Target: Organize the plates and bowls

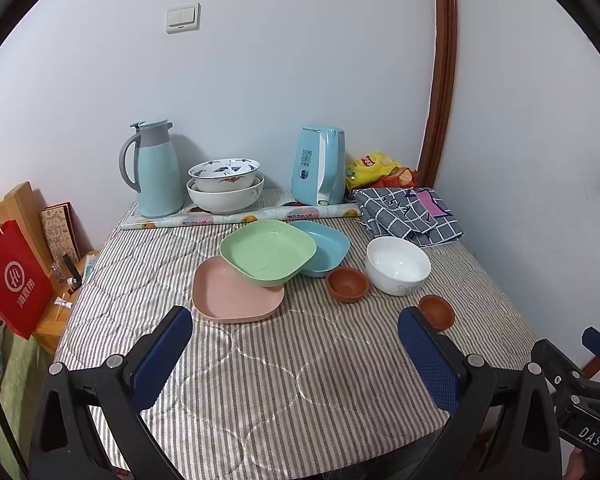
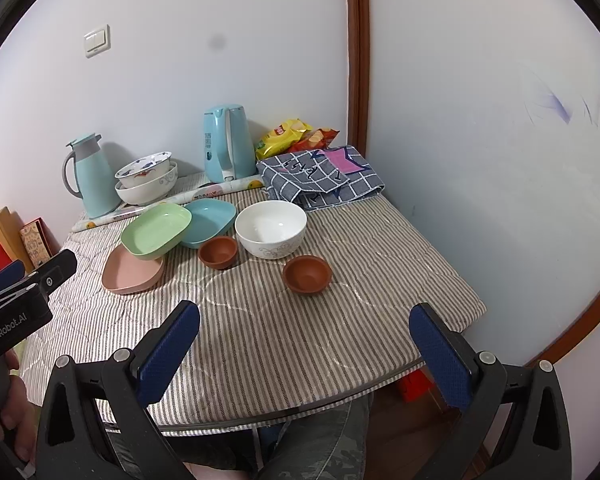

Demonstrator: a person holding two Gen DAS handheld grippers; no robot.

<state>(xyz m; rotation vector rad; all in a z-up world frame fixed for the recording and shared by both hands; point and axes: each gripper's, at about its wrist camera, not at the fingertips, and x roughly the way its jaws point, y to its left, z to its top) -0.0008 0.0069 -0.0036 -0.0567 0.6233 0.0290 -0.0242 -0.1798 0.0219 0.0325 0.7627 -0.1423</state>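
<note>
Item: white bowl (image 2: 271,229), the landmark, on the striped table (image 2: 300,340). Left of it, the green plate (image 1: 267,250) leaned on the pink plate (image 1: 235,294) and blue plate (image 1: 328,246); two brown bowls (image 2: 218,252) (image 2: 306,274) sat just before it. Left gripper (image 1: 295,354) and right gripper (image 2: 306,354) were wide open, empty, well short. Judged best: pinch one rim squarely and lift level.

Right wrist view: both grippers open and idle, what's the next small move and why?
Probably ease the right hand-held gripper forward to the nearer small brown clay bowl. Its jaws are wide open and empty, that bowl sits alone and closest, and a matching small brown clay bowl beside the white ceramic bowl could take it nested.
</note>
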